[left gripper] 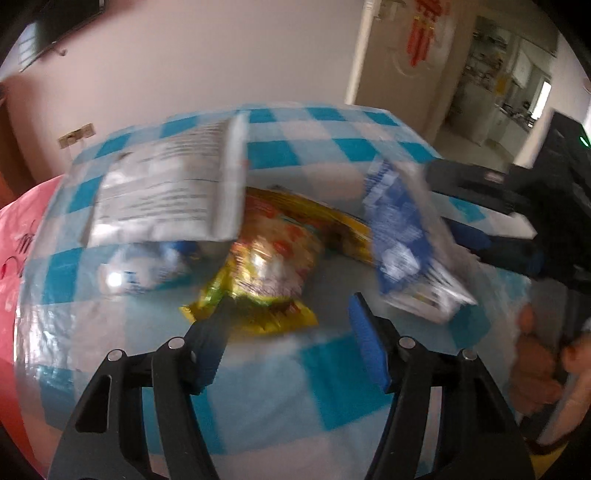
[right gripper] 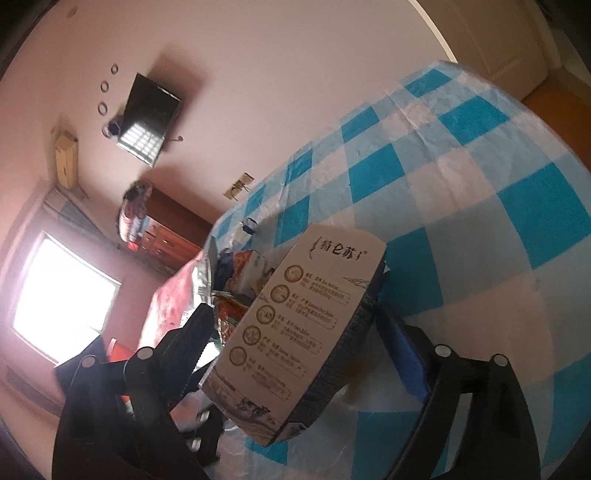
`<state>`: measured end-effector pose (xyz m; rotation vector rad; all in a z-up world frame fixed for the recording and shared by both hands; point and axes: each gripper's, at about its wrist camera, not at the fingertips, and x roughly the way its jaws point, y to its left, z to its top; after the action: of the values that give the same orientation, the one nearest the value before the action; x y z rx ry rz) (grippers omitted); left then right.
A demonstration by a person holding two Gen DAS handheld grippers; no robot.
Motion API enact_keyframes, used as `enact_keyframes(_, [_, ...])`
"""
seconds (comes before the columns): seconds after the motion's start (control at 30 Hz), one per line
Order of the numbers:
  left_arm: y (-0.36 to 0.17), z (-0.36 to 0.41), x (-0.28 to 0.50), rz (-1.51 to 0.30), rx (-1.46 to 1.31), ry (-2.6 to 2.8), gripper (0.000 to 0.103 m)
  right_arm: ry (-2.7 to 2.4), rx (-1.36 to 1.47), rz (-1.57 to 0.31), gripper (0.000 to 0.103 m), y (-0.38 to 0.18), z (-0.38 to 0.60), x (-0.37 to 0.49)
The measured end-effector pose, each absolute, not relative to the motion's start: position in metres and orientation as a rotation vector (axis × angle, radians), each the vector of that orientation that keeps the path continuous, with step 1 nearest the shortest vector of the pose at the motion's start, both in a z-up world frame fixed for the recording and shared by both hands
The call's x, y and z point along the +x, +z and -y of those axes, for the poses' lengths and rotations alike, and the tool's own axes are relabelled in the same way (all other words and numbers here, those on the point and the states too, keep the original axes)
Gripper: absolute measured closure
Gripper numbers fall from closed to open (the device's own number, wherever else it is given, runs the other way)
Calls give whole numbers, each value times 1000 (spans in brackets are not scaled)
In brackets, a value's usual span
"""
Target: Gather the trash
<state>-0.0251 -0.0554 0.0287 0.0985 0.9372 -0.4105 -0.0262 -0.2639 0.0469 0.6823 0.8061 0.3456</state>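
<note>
Left gripper (left gripper: 291,310) released above yellow wrapper (left gripper: 266,273); right gripper (right gripper: 295,328) released, milk carton (right gripper: 295,332) between jaws; silver pouch (left gripper: 166,192) beside.

A table under a blue-and-white checked cloth (right gripper: 461,177) is filling the room's middle. Beyond its far edge a dark television (right gripper: 149,118) is hanging on the pale wall, a wooden dresser (right gripper: 170,232) is standing below that beside a glaring window (right gripper: 62,291), and a red knot ornament (left gripper: 423,33) is dangling on a door past the table
</note>
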Motion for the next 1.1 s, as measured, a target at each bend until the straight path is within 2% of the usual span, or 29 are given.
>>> enact_keyframes(0.17, [33,55,-24,-935,85,-382,39,291,572,-813,14,51,255,-25])
enact_keyframes(0.57, [29,54,-1,-927,118,-308,39,264,526,-858,14,41,249,-17])
enact_keyframes(0.67, [28,58,3,-929,114,-310,39,237,495,-858,23,42,249,-18])
enact_keyframes(0.73, [27,59,5,-935,97,-307,39,223,484,-861,38,41,250,-18])
enact_keyframes(0.93, [27,61,2,-950,94,-288,49,223,478,-856,39,40,253,-19])
enact_keyframes(1.0, [27,60,1,-948,99,-270,58,219,473,-850,39,40,253,-20])
enact_keyframes(1.1, [28,54,-2,-949,59,-280,60,223,474,-837,39,40,254,-22])
